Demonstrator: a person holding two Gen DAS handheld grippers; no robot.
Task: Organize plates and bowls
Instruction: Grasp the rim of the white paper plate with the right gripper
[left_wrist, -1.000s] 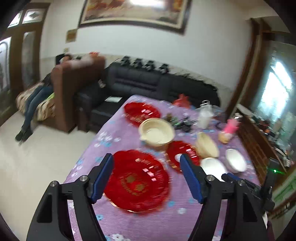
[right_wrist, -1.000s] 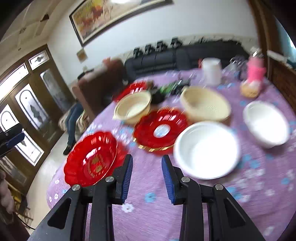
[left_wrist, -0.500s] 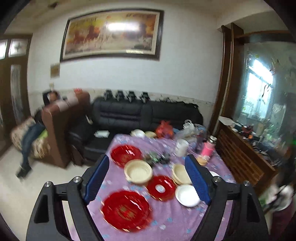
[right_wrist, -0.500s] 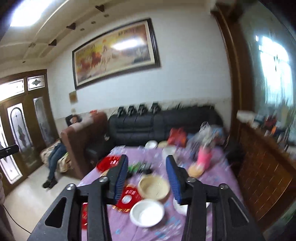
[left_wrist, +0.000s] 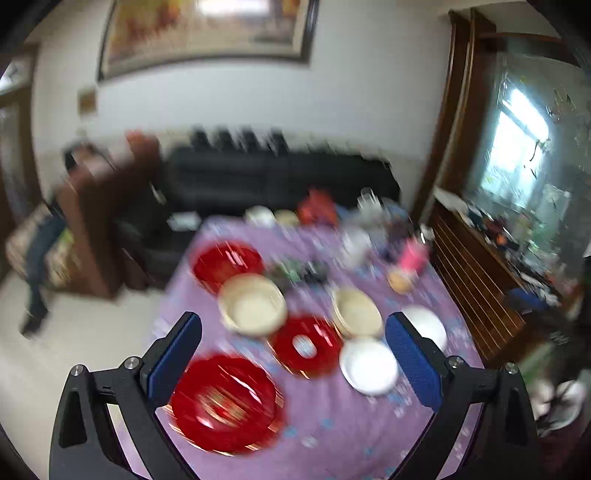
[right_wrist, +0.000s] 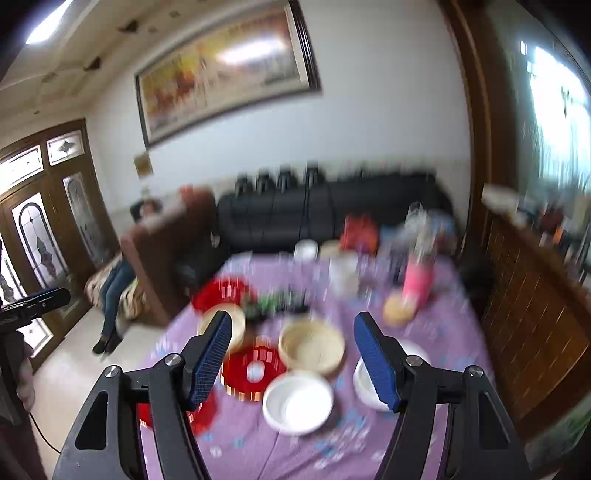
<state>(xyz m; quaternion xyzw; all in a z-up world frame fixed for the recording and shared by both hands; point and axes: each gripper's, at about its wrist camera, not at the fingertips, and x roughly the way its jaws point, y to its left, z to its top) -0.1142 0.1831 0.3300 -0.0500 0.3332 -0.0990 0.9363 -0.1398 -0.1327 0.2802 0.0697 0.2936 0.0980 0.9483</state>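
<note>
Both grippers, left (left_wrist: 293, 363) and right (right_wrist: 291, 362), have dropped back toward the dishes, fingers wide open and empty, nothing stacked yet.

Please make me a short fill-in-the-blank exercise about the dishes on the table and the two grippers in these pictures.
1. The tablecloth is ____ with small flowers.
2. Both the left hand-held gripper and the right hand-held gripper are ____ and hold nothing.
3. The large plate nearest the left hand-held gripper is ____ in colour.
4. The bowl nearest the right hand-held gripper is ____.

Missing words: purple; open; red; white
</note>
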